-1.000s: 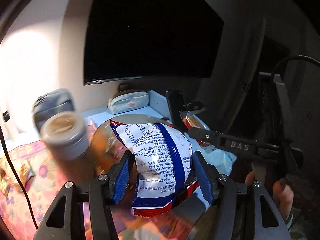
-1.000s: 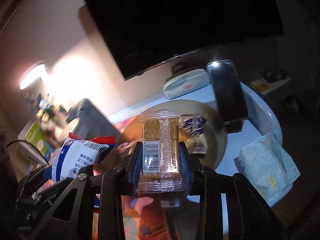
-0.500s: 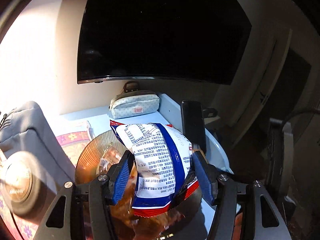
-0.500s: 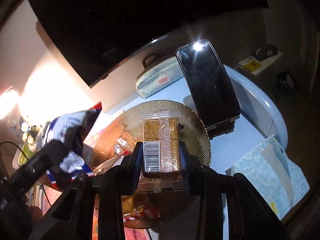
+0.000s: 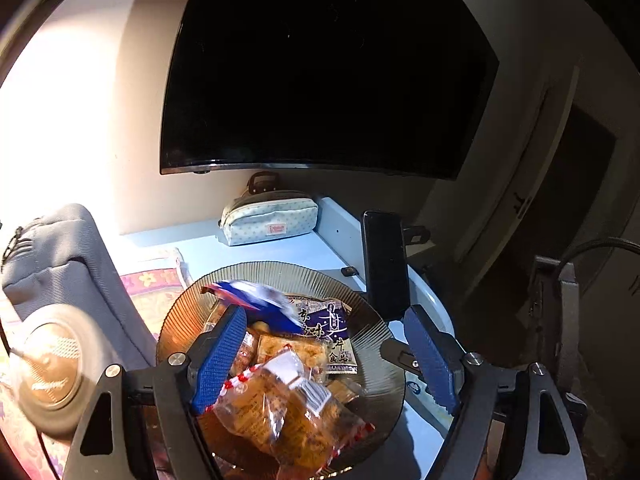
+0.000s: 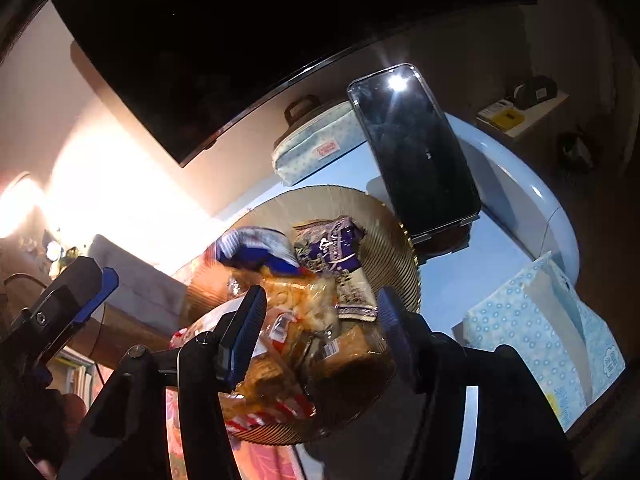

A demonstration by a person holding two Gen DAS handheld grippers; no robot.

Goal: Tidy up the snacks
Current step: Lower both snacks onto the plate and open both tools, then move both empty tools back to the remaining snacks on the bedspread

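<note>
Both my grippers hang over the ribbed plate [image 5: 372,320], so that a snack let go from them lands on the pile. My left gripper [image 5: 328,344] is spread wide with nothing between its fingers. My right gripper [image 6: 320,328] is open too, and empty. The blue and white bag [image 5: 256,300] is just ahead of my left gripper, above the other snacks, but blurred, so I cannot tell if it already rests. The near rim of the plate is hidden behind my fingers.
</note>
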